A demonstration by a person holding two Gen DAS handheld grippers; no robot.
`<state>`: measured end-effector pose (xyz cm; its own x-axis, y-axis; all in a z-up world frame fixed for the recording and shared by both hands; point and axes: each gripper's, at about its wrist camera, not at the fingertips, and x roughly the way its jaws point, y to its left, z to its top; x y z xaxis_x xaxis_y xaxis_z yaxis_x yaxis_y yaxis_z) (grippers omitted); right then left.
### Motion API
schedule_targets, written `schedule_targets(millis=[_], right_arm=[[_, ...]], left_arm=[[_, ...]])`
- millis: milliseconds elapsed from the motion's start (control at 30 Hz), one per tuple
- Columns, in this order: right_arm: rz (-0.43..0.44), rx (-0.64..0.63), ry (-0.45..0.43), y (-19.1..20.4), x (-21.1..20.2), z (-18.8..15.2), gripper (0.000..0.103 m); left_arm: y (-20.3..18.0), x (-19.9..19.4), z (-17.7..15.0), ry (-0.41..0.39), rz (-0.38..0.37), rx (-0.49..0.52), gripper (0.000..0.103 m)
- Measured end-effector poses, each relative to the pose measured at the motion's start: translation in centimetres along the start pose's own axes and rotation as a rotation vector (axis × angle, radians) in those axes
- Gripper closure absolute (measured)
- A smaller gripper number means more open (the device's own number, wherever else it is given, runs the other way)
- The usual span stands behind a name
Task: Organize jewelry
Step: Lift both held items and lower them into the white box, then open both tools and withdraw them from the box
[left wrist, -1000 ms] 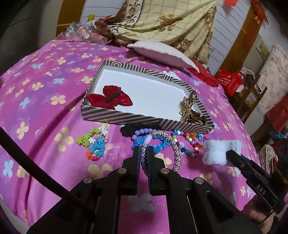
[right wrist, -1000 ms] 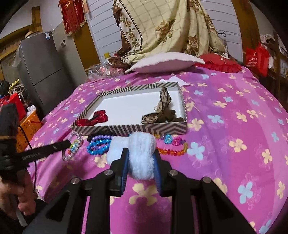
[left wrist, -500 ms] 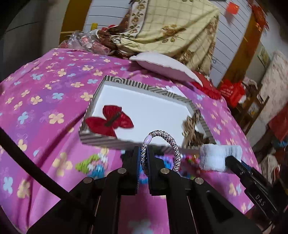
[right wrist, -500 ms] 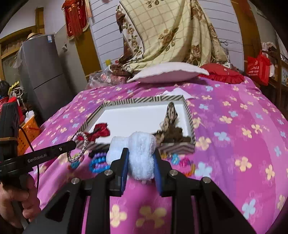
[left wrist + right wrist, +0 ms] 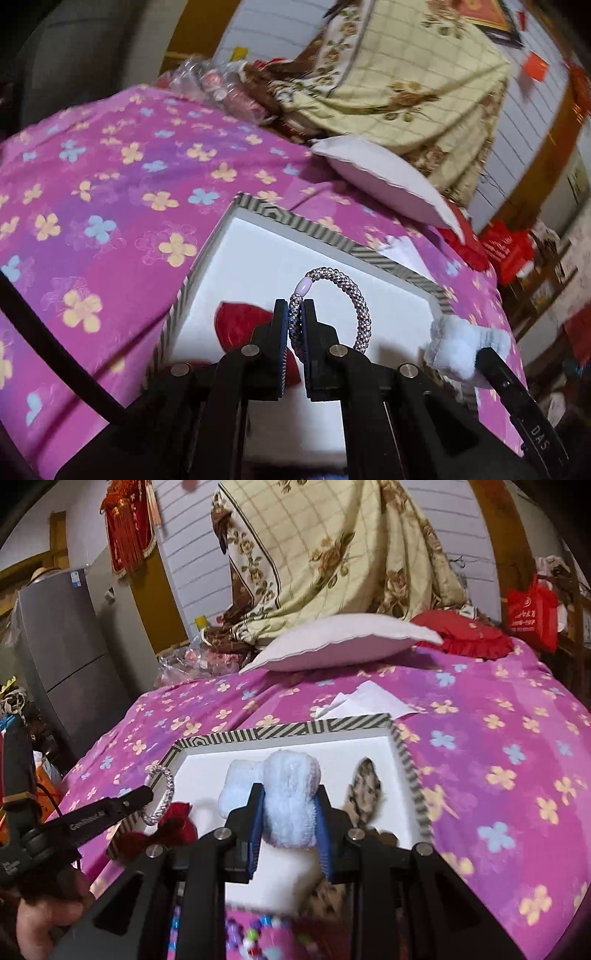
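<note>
Left gripper (image 5: 294, 314): my fingers (image 5: 280, 332) are nearly closed, clamped on the near-left arc of the beaded bracelet (image 5: 354, 295). The bracelet stands upright as a ring above the fingertips, with one pale oval bead (image 5: 303, 285) at its upper left. It hangs over the white interior of the striped box (image 5: 325, 229), not touching the floor of it.

Right gripper (image 5: 288, 812): fingers (image 5: 255, 819) are part open, pressed against both sides of the fluffy white bow (image 5: 291, 794). The bow bulges above and below the pads, one lobe sticking out to the left. It is held over the box interior, near the middle.

Box contents:
- red bow (image 5: 240, 325) on the box floor at the near-left, partly hidden behind my left fingers; in the right wrist view it lies just beside the near-left wall.
- leopard-print bow (image 5: 364, 788) at the right side of the box, one end pointing up, partly hidden by my right gripper.

The box sits on the bed (image 5: 498, 760), on a pink flowered sheet. Outside the box, at the near edge in the right wrist view, lie blurred coloured beads (image 5: 251, 934); I cannot tell the pieces apart. A pale pillow (image 5: 340, 642) lies at the far end of the bed, with a slip of white paper (image 5: 369, 701) between it and the box.
</note>
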<state>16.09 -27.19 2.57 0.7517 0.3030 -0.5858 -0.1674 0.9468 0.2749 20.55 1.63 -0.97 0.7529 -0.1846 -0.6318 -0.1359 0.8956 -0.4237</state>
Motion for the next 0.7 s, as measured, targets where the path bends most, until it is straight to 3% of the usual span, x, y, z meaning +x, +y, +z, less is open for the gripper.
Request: schedule_targets(millis=[200, 367, 567, 700], right_arm=[[-0.047, 0.037, 0.122, -0.9, 5.8, 0.5, 0.077], [-0.054, 0.101, 0.122, -2.0, 6.9, 0.4, 0.068], [-0.037, 0.069, 0.062, -1.5, 4.3, 0.0, 0.064], [-0.048, -0.007, 0.004, -0.7, 0.2, -0.9, 0.064]], left_arm=[[2.0, 2.7, 1.4, 0.033, 0.086, -0.042, 0.103], [2.8, 3.9, 1.4, 0.033, 0.134, -0.016, 0.103], [2.9, 2.3, 0.4, 0.041, 0.052, 0.002, 0.097], [3.1, -0.3, -0.4, 0.04, -0.002, -0.002, 0.096]])
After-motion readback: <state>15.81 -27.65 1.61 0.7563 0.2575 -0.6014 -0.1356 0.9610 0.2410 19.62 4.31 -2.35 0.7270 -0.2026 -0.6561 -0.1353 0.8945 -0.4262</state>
